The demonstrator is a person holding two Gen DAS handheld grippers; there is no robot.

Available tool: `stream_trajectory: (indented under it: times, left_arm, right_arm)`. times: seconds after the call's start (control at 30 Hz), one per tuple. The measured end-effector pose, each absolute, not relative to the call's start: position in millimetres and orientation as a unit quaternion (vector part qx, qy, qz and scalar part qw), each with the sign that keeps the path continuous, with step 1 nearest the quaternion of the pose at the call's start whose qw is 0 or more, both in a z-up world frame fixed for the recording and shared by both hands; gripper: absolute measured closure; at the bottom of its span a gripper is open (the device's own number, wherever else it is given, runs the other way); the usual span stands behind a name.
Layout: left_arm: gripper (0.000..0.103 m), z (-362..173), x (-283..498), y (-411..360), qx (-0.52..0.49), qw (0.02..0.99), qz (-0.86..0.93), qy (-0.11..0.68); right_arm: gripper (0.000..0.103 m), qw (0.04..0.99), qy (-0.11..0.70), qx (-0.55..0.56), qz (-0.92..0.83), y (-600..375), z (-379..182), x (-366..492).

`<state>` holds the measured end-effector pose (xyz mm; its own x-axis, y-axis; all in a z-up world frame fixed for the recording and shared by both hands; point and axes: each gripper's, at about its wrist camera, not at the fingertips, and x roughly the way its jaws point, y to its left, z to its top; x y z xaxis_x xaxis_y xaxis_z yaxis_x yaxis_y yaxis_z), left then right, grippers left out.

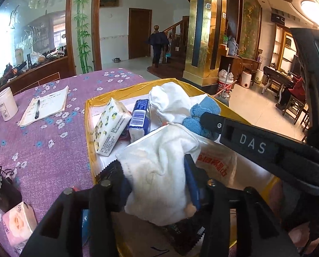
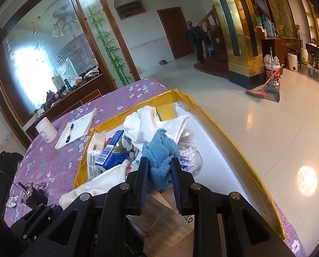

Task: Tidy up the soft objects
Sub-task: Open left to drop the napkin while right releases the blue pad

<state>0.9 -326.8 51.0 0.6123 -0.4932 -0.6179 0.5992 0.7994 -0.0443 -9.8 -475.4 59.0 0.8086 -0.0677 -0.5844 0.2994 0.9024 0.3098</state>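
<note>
Left fingers: the left gripper [image 1: 153,177] stands partly open around a white cloth [image 1: 159,171]; whether its pads press it, I cannot tell.
Right fingers: the right gripper [image 2: 159,171] is nearly closed, pinching a blue towel [image 2: 159,150], probably to lift it clear of the pile.
Where: both cloths sit over the near half of the gold-edged box [image 1: 88,128], itself at the right edge of the purple-clothed bench [image 1: 41,139].
Packed upright: a lemon-print tissue pack [image 1: 110,126] and a blue tissue pack [image 1: 139,117] lean by the box's left wall, likely to save room.
Writing: "DAS" on the right tool; red characters on a plastic bag [image 1: 215,165], unreadable.
Outside box: notepad [image 1: 45,107], pen [image 1: 37,108], white jar [image 1: 6,106].
</note>
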Motion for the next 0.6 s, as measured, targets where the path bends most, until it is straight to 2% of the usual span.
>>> stream_trajectory:
  times: [0.13,0.23,0.3,0.6]
  left_arm:
    - [0.044,52,0,-326,0.085,0.895,-0.308,0.31]
    - [0.037,55,-3,-325,0.088,0.898,-0.309,0.3]
    - [0.032,57,-4,-324,0.087,0.9,-0.31,0.293]
    - [0.023,62,-8,-322,0.084,0.905,-0.306,0.284]
  right_arm:
    - [0.077,0.93,0.292,0.2,-0.099,-476,60,-11]
    - [0.07,0.932,0.285,0.204,-0.099,-477,62,-15]
    - [0.062,0.934,0.272,0.207,-0.098,-477,66,-20]
    - [0.051,0.939,0.247,0.218,-0.096,-482,74,-30]
